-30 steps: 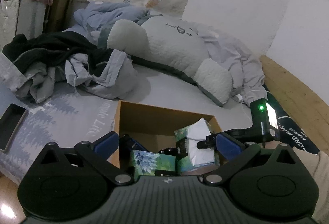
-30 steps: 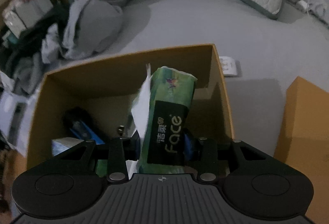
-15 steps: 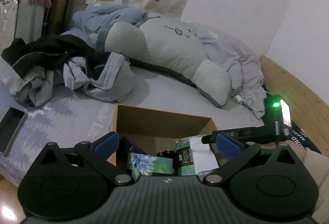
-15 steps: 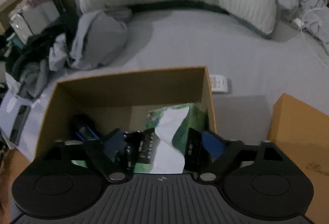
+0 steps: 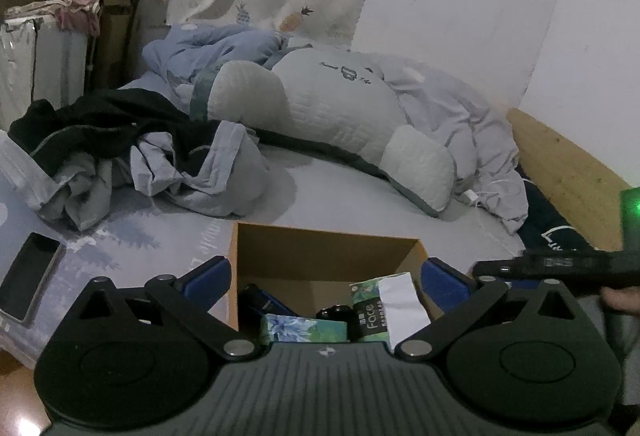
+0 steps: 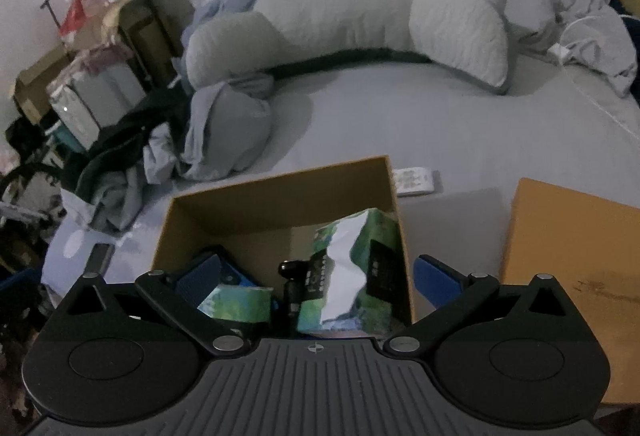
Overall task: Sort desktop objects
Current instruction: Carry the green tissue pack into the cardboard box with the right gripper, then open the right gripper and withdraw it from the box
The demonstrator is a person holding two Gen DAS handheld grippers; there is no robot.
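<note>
An open cardboard box (image 6: 280,192) sits on the bed and also shows in the left wrist view (image 5: 320,248). Inside it lies a green tissue pack (image 6: 356,268), also seen in the left wrist view (image 5: 380,312), beside a smaller floral pack (image 6: 236,302), a dark blue item (image 6: 232,272) and a small black object (image 6: 292,276). My right gripper (image 6: 316,276) is open and empty, just above the box's near side. My left gripper (image 5: 326,276) is open and empty, held above the box's near edge.
A box lid (image 6: 568,268) lies right of the box. A white remote (image 6: 412,180) lies behind the box. A phone (image 5: 28,276) lies at left on the bed. Crumpled clothes (image 5: 140,160) and a large pillow (image 5: 328,108) lie farther back. The wooden bed frame (image 5: 560,164) runs at right.
My right gripper opened and let go of the green tissue pack, which now lies in the box. Both grippers have pulled back and up from the box.
</note>
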